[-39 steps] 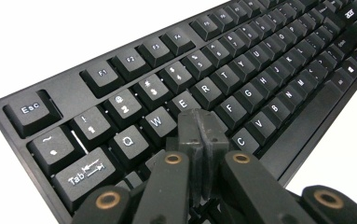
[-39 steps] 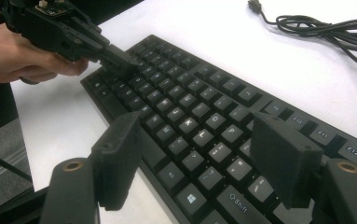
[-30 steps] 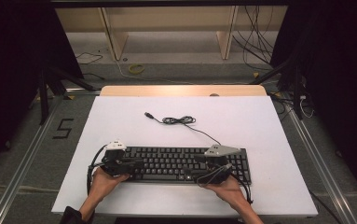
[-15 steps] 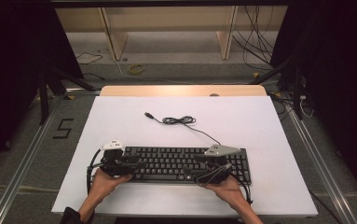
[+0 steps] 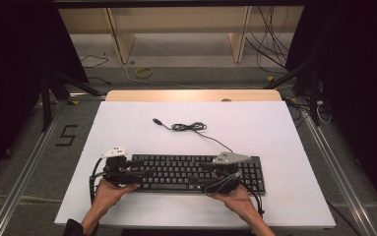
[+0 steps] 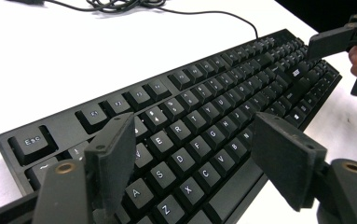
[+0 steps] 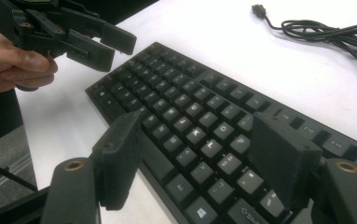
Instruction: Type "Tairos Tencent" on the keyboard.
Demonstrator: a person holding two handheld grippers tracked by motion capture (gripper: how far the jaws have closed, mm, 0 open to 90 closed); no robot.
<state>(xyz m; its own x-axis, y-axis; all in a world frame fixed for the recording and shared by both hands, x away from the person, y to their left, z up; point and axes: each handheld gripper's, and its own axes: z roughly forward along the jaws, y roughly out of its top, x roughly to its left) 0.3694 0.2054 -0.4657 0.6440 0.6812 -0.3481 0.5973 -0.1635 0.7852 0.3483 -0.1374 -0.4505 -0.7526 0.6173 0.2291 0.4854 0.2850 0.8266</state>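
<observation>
Keyboard [image 5: 191, 172] lengthwise across table [image 5: 284, 147]

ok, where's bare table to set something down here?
Free: the far strip of the table beyond the cable, the right side past the keyboard, and the left far corner. Crowded: the near edge, where both hands hold the left gripper and right gripper over the keyboard.
</observation>
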